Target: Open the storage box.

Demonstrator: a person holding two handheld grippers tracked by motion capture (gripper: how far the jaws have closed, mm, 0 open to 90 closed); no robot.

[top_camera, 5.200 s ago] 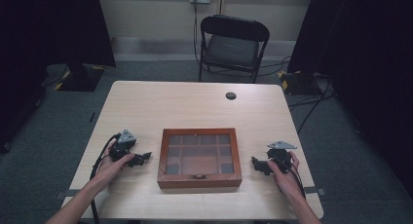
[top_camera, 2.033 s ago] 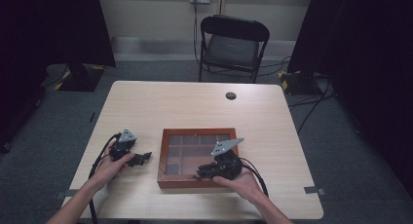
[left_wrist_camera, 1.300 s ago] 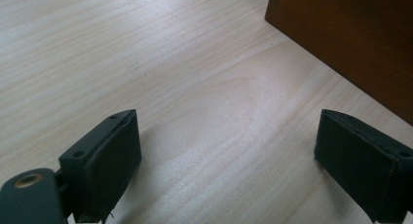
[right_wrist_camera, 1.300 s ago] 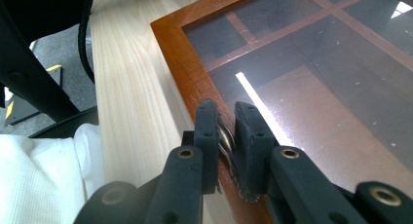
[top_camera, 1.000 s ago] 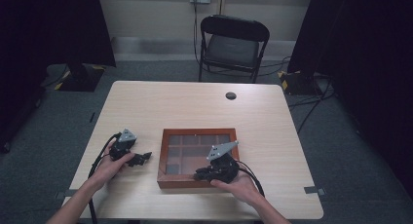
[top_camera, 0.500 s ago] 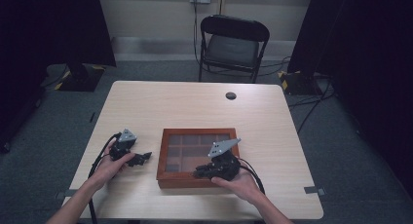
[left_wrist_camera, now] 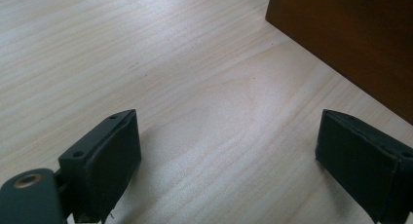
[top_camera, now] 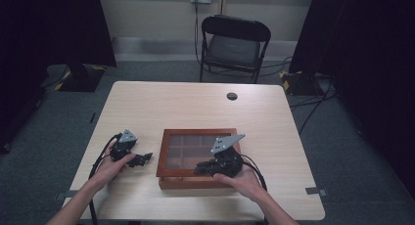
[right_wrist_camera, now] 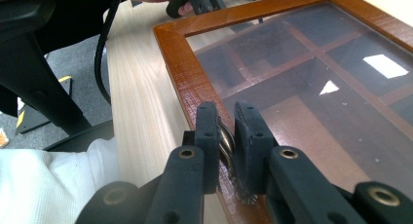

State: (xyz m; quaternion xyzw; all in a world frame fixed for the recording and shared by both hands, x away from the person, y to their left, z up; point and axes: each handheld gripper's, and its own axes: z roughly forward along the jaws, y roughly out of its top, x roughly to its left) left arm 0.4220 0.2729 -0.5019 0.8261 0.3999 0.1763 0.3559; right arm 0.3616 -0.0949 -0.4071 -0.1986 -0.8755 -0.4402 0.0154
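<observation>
A brown wooden box (top_camera: 164, 156) with a glass lid over several compartments lies in the middle of the table. My right gripper (top_camera: 199, 169) is at the box's front edge. In the right gripper view it (right_wrist_camera: 226, 121) is shut on a small metal latch (right_wrist_camera: 224, 142) on the lid's wooden frame (right_wrist_camera: 185, 68). My left gripper (top_camera: 145, 158) rests on the table just left of the box. In the left gripper view it (left_wrist_camera: 229, 151) stands open over bare wood, with the box's side (left_wrist_camera: 350, 39) to the upper right.
A black folding chair (top_camera: 234, 44) stands behind the light wooden table (top_camera: 195, 107). A small black round disc (top_camera: 232, 96) sits near the table's far edge. Cables trail from both grippers toward the near edge.
My right gripper has come from the table to the right of the box to the box's front edge and has barely moved in the last second. The left gripper has stayed put.
</observation>
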